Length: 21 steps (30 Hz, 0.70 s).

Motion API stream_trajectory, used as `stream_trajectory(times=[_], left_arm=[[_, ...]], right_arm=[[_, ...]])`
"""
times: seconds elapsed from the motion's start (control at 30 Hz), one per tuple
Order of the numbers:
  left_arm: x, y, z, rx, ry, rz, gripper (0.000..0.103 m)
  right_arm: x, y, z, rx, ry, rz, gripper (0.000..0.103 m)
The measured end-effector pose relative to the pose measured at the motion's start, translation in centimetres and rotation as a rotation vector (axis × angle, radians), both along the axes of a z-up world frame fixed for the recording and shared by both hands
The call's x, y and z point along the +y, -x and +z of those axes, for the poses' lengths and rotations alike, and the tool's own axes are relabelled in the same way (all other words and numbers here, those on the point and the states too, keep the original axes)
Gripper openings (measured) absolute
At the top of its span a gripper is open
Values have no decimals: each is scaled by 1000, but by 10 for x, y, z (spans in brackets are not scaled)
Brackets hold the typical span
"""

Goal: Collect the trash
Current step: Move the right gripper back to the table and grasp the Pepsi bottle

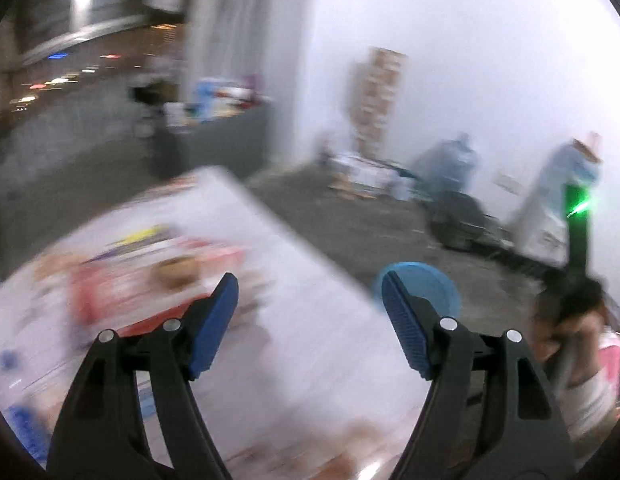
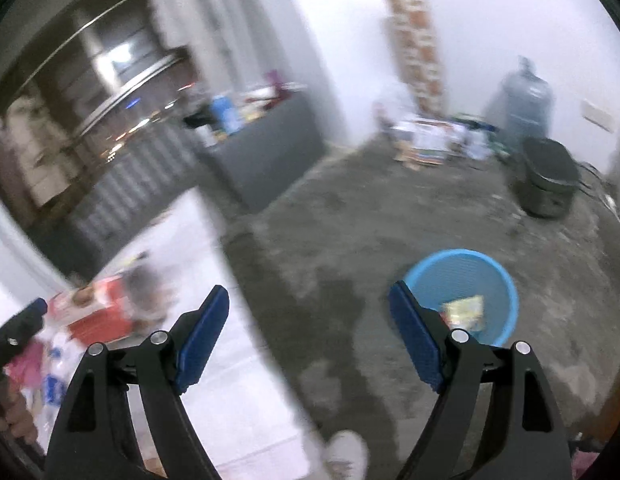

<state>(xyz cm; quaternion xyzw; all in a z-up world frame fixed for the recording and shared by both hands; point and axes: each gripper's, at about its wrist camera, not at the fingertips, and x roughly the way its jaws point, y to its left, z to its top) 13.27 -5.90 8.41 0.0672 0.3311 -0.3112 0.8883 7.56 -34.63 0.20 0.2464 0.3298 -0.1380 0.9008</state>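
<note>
A: Left wrist: left gripper [image 1: 310, 324] wide, empty, over blurred worktop [image 1: 310, 344]; red wrapper [image 1: 121, 300] smeared. Risk: mis-grab.

B: Right wrist: right gripper [image 2: 307, 332] wide, empty. Blue bin [image 2: 506, 300] on floor, yellow trash [image 2: 466, 312] inside. Risk: overshoot.

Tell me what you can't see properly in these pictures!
- Left wrist view: the red and white packages on the white table are smeared by motion blur; no labels are readable.
- Left wrist view: the round blue plastic basket is partly hidden behind the open left tool and the table edge.
- Right wrist view: the yellowish wrapper inside the basket is too blurred to identify, and the open right tool covers its edge.
</note>
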Motion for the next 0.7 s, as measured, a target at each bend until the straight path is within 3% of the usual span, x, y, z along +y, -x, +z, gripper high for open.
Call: stream_trajectory(times=[0.1,0.23,0.4,0.53,0.7], left_arm=[[91,8,1,-39,-34,206,70],[208,23,-6,-25,-23,462,70],[314,34,-32,15,-31,724,66],[370,34,-59,81,6,810,54],[395,20,-97,177,23,792,38]], right_arm=[[59,-22,21,-37,15,142,80],[152,-56,41,-82,-1,373,80],[274,-102,35,-46,-73,692,80],[370,-136,9,62,-190,903,80],[437,-167,-27,206,-312,988,80]])
